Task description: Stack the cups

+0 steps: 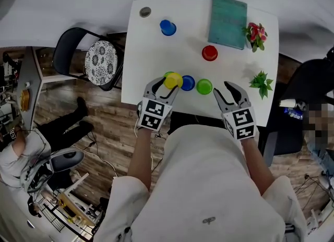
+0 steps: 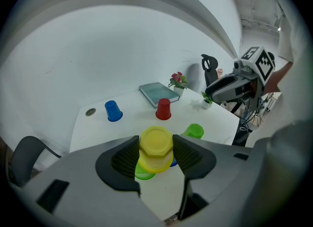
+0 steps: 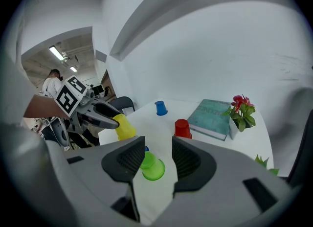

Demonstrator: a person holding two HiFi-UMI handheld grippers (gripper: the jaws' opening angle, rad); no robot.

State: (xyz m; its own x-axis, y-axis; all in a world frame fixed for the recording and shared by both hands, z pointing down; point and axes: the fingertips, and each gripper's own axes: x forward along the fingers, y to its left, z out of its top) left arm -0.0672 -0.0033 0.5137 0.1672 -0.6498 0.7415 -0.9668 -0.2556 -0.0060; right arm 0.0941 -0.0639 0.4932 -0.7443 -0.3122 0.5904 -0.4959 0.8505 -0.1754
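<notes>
My left gripper (image 1: pixel 168 85) is shut on an upside-down yellow cup (image 1: pixel 174 80), its pads pressing on both sides of the yellow cup (image 2: pixel 156 147) just above a green cup (image 2: pixel 143 173) on the white table (image 1: pixel 151 53). Right beside them stand a blue cup (image 1: pixel 188 83) and a second green cup (image 1: pixel 204 86). A red cup (image 1: pixel 210 53) and another blue cup (image 1: pixel 168 27) stand farther back. My right gripper (image 1: pixel 225 91) hangs open and empty to the right of that second green cup (image 3: pixel 152 166), which shows beyond its jaws.
A teal book (image 1: pixel 228 22) and a potted red flower (image 1: pixel 255 33) sit at the table's far right, a small green plant (image 1: pixel 261 83) at its right edge. A chair (image 1: pixel 86 53) with a patterned cushion stands left of the table. A round grommet (image 1: pixel 145 12) marks the far left corner.
</notes>
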